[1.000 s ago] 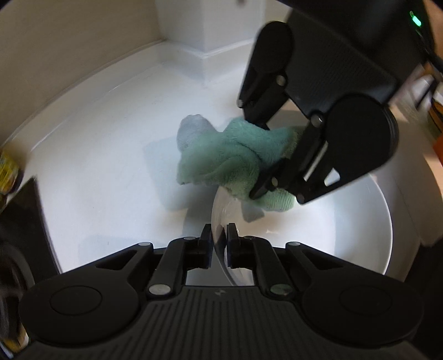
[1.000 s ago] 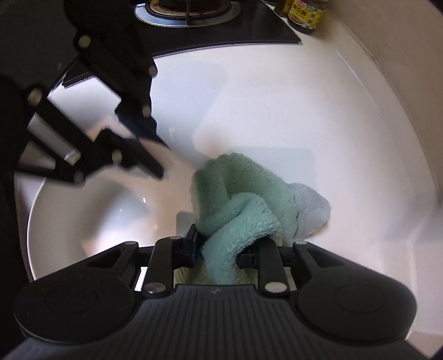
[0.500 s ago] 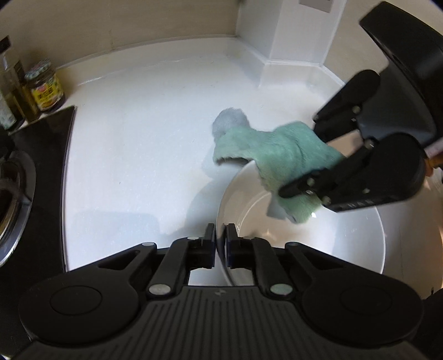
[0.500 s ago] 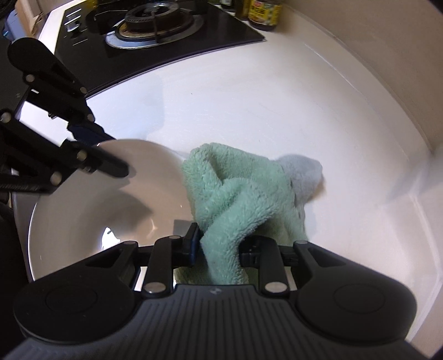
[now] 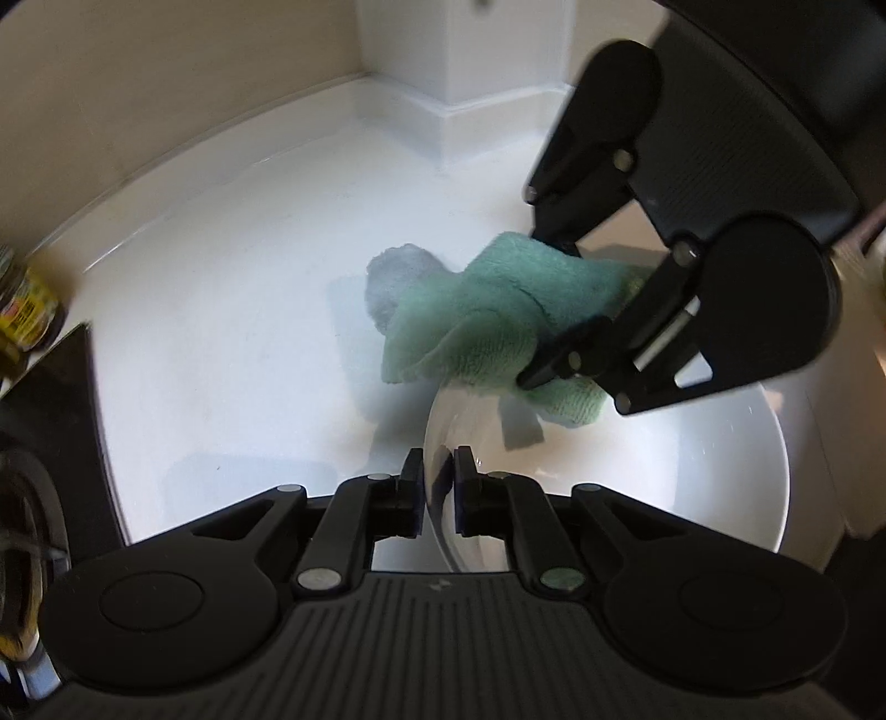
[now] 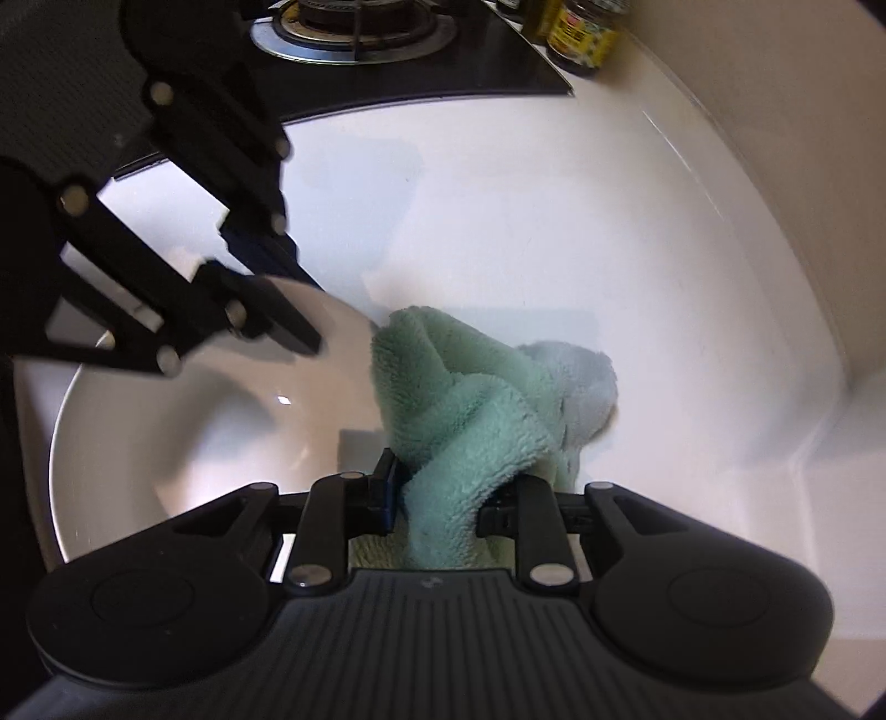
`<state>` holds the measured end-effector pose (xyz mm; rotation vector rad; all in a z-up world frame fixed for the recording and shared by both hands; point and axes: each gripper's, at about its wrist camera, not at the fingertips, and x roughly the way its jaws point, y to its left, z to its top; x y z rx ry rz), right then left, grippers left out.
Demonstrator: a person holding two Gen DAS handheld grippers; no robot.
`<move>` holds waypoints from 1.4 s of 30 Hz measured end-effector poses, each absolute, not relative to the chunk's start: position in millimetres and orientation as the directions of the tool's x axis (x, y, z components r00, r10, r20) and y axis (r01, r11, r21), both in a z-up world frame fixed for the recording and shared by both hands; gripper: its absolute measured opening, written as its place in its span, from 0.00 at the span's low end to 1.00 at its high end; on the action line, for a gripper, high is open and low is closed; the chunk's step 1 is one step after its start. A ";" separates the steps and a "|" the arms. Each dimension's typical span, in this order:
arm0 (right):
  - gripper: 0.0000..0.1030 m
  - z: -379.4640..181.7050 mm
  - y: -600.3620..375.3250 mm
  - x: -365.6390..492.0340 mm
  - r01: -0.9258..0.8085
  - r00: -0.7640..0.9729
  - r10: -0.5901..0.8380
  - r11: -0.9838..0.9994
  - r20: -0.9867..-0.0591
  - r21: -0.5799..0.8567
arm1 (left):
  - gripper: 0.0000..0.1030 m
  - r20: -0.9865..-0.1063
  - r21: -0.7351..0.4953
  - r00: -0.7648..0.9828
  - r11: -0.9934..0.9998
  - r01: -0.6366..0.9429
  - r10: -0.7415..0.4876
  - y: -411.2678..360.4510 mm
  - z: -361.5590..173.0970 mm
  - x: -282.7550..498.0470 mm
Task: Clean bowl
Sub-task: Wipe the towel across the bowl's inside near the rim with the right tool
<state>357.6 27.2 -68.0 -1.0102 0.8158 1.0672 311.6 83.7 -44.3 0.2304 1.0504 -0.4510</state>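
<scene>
Left gripper pinches the near rim of the white bowl, jaws nearly closed on it. Right gripper clamps a bunched green cloth; cloth drapes over the bowl's far rim, part inside, part hanging outside. Bowl sits on the white counter, stove burner and jar beyond it.

No readable text anywhere. Yellow-and-red printed label on the dark glass jar at the back edge of the white counter, beside the black hob; lettering too blurred to make out. Same jar equally illegible from the left wrist.
</scene>
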 end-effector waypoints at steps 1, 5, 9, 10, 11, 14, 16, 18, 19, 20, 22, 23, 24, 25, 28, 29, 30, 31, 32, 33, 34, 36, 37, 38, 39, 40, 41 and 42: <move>0.19 -67.5 25.7 359.4 -0.956 0.284 0.318 0.170 -0.905 -0.240 | 0.08 -0.872 -0.043 0.424 0.899 0.435 -0.246 85.9 -43.6 309.7; 0.18 -67.9 11.7 361.2 -0.946 0.276 0.348 0.265 -0.896 -0.188 | 0.08 -0.859 -0.090 0.452 0.940 0.328 -0.240 95.6 -40.3 293.9; 0.18 -68.4 -4.0 359.9 -0.916 0.294 0.358 0.370 -0.886 -0.154 | 0.09 -0.843 -0.163 0.456 0.943 0.289 -0.285 104.8 -45.5 284.3; 0.18 -69.5 -6.2 357.6 -0.910 0.299 0.352 0.385 -0.887 -0.154 | 0.09 -0.844 -0.162 0.451 0.940 0.300 -0.290 106.3 -45.9 285.8; 0.18 -71.1 -8.3 354.0 -0.912 0.295 0.342 0.378 -0.892 -0.157 | 0.09 -0.846 -0.155 0.446 0.935 0.319 -0.293 106.5 -45.6 290.1; 0.17 -71.4 -13.5 351.0 -0.937 0.238 0.326 0.325 -0.915 -0.128 | 0.06 -0.853 -0.120 0.429 0.912 0.392 -0.297 97.2 -45.0 298.4; 0.17 -75.4 -7.5 357.5 -0.947 0.232 0.314 0.291 -0.920 -0.140 | 0.05 -0.859 -0.079 0.422 0.889 0.451 -0.290 86.7 -44.1 303.7; 0.18 -73.4 -2.3 354.4 -0.949 0.256 0.305 0.257 -0.917 -0.180 | 0.05 -0.860 -0.049 0.419 0.865 0.500 -0.291 81.5 -43.2 306.6; 0.18 -73.5 3.8 354.2 -0.951 0.269 0.306 0.232 -0.913 -0.203 | 0.05 -0.860 -0.044 0.416 0.856 0.515 -0.295 80.6 -42.8 308.3; 0.18 -73.6 10.2 354.1 -0.952 0.282 0.309 0.207 -0.908 -0.225 | 0.06 -0.860 -0.045 0.412 0.850 0.525 -0.301 80.3 -42.6 311.0; 0.20 -74.7 23.4 354.7 -0.953 0.295 0.317 0.168 -0.901 -0.253 | 0.06 -0.859 -0.049 0.412 0.850 0.525 -0.304 80.6 -42.1 313.4; 0.20 -75.1 26.7 355.8 -0.954 0.291 0.322 0.165 -0.901 -0.250 | 0.07 -0.858 -0.055 0.416 0.860 0.507 -0.301 81.7 -42.0 313.4; 0.20 -74.4 25.5 356.1 -0.954 0.290 0.325 0.168 -0.900 -0.247 | 0.07 -0.857 -0.067 0.423 0.878 0.474 -0.294 83.6 -42.1 312.3; 0.20 -73.7 25.3 357.4 -0.955 0.286 0.336 0.180 -0.897 -0.237 | 0.07 -0.857 -0.077 0.428 0.893 0.443 -0.286 85.2 -42.5 309.8; 0.19 -72.2 17.8 356.3 -0.949 0.283 0.365 0.240 -0.887 -0.204 | 0.08 -0.862 -0.106 0.431 0.926 0.363 -0.268 88.5 -44.6 294.0; 0.19 -72.4 13.4 355.5 -0.944 0.285 0.371 0.267 -0.884 -0.192 | 0.10 -0.858 -0.123 0.435 0.931 0.343 -0.274 89.2 -45.1 288.0; 0.18 -72.4 9.2 355.7 -0.939 0.284 0.379 0.298 -0.881 -0.174 | 0.12 -0.856 -0.133 0.436 0.934 0.332 -0.276 89.8 -45.4 285.6; 0.17 -72.5 5.0 355.9 -0.932 0.282 0.387 0.329 -0.878 -0.155 | 0.12 -0.855 -0.144 0.436 0.937 0.319 -0.280 91.8 -46.4 284.5; 0.17 -73.3 0.0 354.4 -0.923 0.285 0.391 0.360 -0.875 -0.140 | 0.12 -0.855 -0.145 0.435 0.936 0.321 -0.282 92.2 -46.7 285.3; 0.17 -73.3 -1.8 353.1 -0.918 0.289 0.389 0.371 -0.875 -0.139 | 0.11 -0.857 -0.140 0.433 0.934 0.328 -0.280 92.2 -47.0 287.3; 0.17 -73.8 -4.5 349.1 -0.917 0.294 0.380 0.370 -0.877 -0.147 | 0.09 -0.859 -0.125 0.432 0.931 0.343 -0.274 92.0 -47.1 290.7; 0.16 -74.3 -9.3 347.3 -0.930 0.261 0.372 0.346 -0.890 -0.128 | 0.07 -0.866 -0.089 0.424 0.914 0.396 -0.267 89.6 -45.5 298.8; 0.16 -74.1 -12.0 347.9 -0.938 0.235 0.370 0.330 -0.899 -0.110 | 0.07 -0.867 -0.080 0.419 0.906 0.415 -0.269 88.6 -43.8 299.3; 0.16 -74.0 -14.6 348.5 -0.945 0.209 0.367 0.315 -0.906 -0.091 | 0.07 -0.868 -0.074 0.414 0.896 0.439 -0.274 87.7 -43.2 302.8; 0.17 -73.6 -13.9 350.6 -0.948 0.200 0.361 0.305 -0.911 -0.088 | 0.07 -0.869 -0.062 0.408 0.880 0.471 -0.280 85.5 -43.6 307.1; 0.17 -73.8 -11.2 352.1 -0.952 0.203 0.347 0.288 -0.916 -0.102 | 0.07 -0.871 -0.042 0.403 0.858 0.512 -0.283 82.5 -43.4 310.5; 0.18 -74.0 -8.3 353.5 -0.956 0.207 0.332 0.270 -0.920 -0.118 | 0.07 -0.872 -0.024 0.398 0.838 0.545 -0.284 79.9 -43.4 313.4; 0.18 -74.2 -5.5 355.0 -0.959 0.212 0.317 0.252 -0.924 -0.133 | 0.08 -0.874 -0.011 0.395 0.824 0.566 -0.283 78.3 -43.5 315.1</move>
